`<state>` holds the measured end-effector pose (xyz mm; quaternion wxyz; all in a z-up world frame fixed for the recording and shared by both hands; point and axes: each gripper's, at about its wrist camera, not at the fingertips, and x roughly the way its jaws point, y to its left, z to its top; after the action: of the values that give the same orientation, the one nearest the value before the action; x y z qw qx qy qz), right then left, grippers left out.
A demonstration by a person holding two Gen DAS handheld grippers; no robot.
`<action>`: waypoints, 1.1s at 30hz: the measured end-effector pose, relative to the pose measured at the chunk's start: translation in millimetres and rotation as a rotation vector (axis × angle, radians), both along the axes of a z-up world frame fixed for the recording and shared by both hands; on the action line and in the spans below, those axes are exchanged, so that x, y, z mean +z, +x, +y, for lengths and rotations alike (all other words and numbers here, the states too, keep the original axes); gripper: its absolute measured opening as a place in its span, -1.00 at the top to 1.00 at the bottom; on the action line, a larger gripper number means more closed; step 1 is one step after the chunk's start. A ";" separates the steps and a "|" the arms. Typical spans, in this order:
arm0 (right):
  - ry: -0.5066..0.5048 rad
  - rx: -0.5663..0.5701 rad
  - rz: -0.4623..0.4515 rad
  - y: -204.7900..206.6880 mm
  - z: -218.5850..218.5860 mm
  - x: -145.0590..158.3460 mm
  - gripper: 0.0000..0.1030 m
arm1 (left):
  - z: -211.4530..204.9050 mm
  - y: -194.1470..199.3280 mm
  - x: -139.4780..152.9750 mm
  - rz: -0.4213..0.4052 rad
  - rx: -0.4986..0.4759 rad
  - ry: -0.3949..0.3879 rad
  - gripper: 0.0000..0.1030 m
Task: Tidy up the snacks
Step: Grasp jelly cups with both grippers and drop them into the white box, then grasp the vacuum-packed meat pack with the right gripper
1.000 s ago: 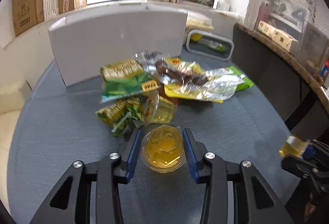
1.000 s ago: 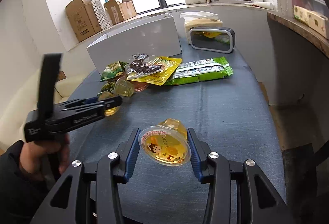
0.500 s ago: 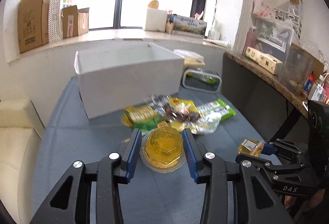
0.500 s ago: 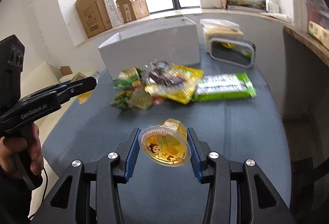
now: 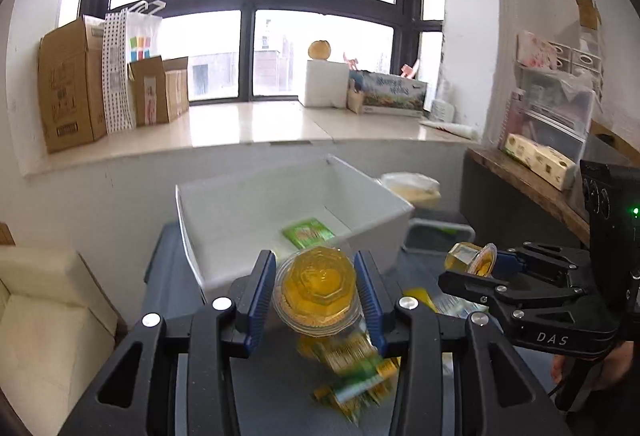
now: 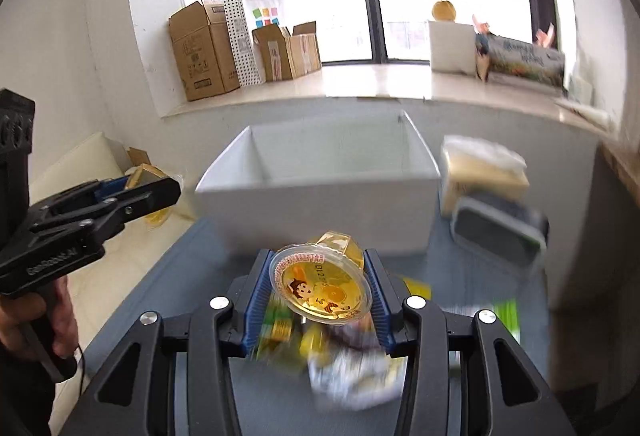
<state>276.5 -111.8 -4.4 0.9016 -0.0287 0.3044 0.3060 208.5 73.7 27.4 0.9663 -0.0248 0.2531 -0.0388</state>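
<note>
My left gripper (image 5: 316, 292) is shut on a yellow jelly cup (image 5: 315, 286), held bottom-up above the table. My right gripper (image 6: 319, 286) is shut on a second jelly cup (image 6: 320, 286) whose printed lid faces the camera. That right gripper (image 5: 474, 262) also shows at the right of the left wrist view, its cup (image 5: 472, 259) sideways. Ahead of both stands an open white box (image 5: 288, 211) with a green packet (image 5: 308, 232) on its floor. Blurred snack packets (image 5: 352, 368) lie on the grey table below the grippers.
A grey-rimmed container (image 6: 500, 232) and a wrapped yellow pack (image 6: 484, 167) sit right of the white box (image 6: 320, 191). Cardboard boxes (image 5: 72, 83) line the window ledge. A cream sofa (image 5: 44, 312) is at the left, a shelf with tissues (image 5: 536, 155) at the right.
Both grippers rose with their jelly cups and came closer to the white box, whose inside now shows. The snack pile has slid down beneath the fingers.
</note>
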 end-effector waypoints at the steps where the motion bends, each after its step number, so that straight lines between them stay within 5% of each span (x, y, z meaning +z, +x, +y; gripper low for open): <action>1: 0.004 0.002 0.000 9.4 4.7 4.3 0.06 | 3.5 9.6 3.8 -0.004 0.001 0.008 0.13; 7: -0.006 -0.001 -0.023 74.5 39.9 25.6 0.06 | 29.6 73.1 11.3 0.018 0.031 0.030 0.13; 15: -0.024 -0.019 0.081 147.0 61.8 4.0 0.01 | 45.5 119.3 -24.2 0.108 0.009 0.015 0.01; 16: -0.015 -0.013 0.105 151.5 61.9 0.9 -0.09 | 48.4 124.6 -30.0 0.132 -0.002 -0.007 -0.14; 18: 0.024 -0.024 0.118 155.0 58.6 0.3 -0.98 | 52.6 126.5 -36.1 0.134 0.008 -0.027 -0.82; 21: 0.059 -0.046 0.076 149.6 52.1 3.6 -1.00 | 60.2 123.6 -33.6 0.081 0.051 -0.031 -0.99; 33: 0.010 -0.053 0.026 111.0 32.1 5.0 -1.00 | 51.4 99.8 -18.5 0.100 0.081 -0.017 -1.00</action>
<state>387.5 -79.7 0.6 0.9055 -0.0120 0.3152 0.2839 308.3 125.1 8.9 0.9530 -0.0452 0.2995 -0.0006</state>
